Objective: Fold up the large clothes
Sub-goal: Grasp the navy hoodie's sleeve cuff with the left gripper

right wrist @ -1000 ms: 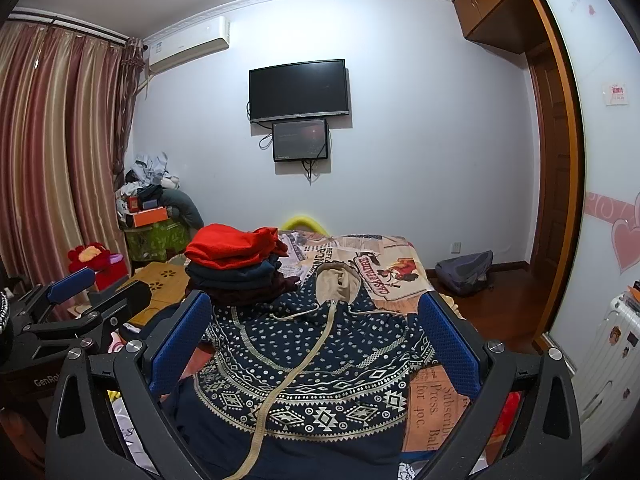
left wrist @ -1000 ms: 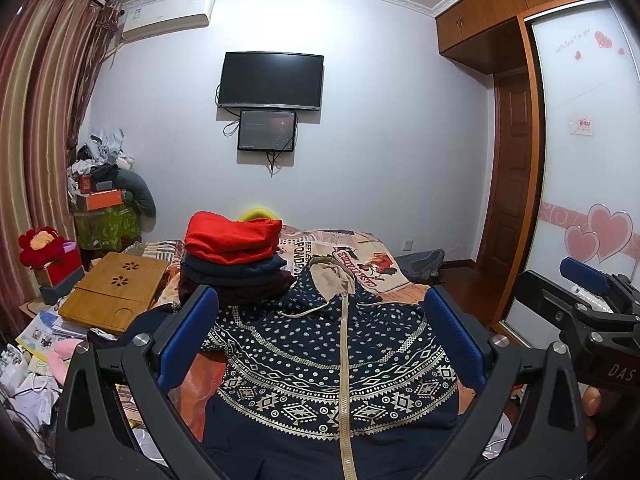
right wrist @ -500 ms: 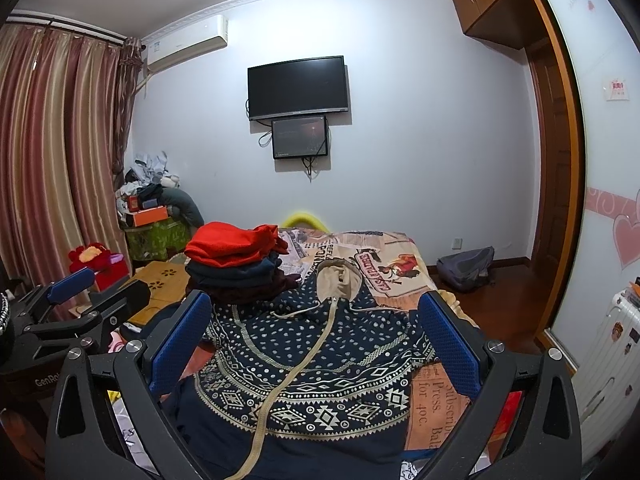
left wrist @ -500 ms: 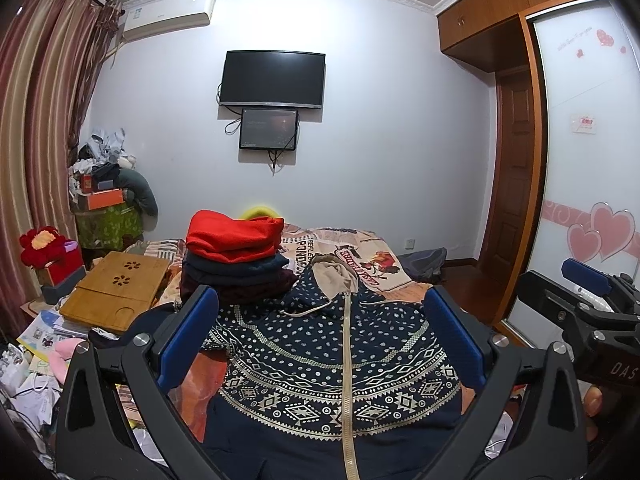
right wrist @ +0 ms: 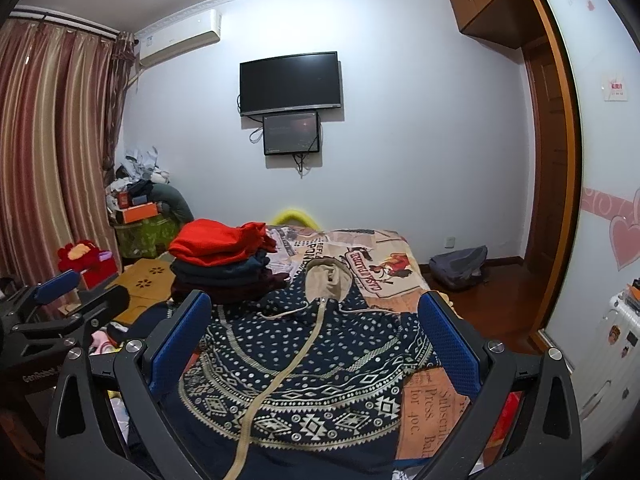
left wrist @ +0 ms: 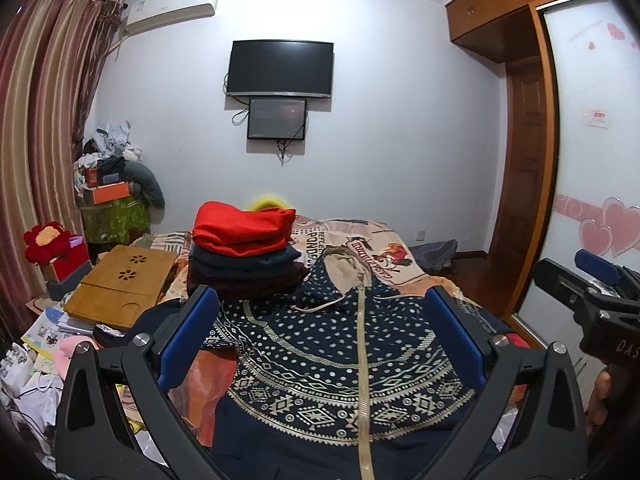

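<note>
Your left claw point(left wrist: 322, 328) has its jaws wide apart and empty, hovering above the dark patterned hoodie point(left wrist: 340, 352). Your right claw point(right wrist: 314, 326) is spread just as wide, holding nothing. The hoodie lies flat and unfolded on the bed point(left wrist: 384, 252), hood away from you, beside a stack of folded clothes point(left wrist: 244, 252).

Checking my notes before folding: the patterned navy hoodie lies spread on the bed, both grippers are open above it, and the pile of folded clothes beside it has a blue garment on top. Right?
One slip: the top garment on the pile is red, as both wrist views show. The hoodie does lie spread on the bed, with the left gripper and right gripper open.
</note>
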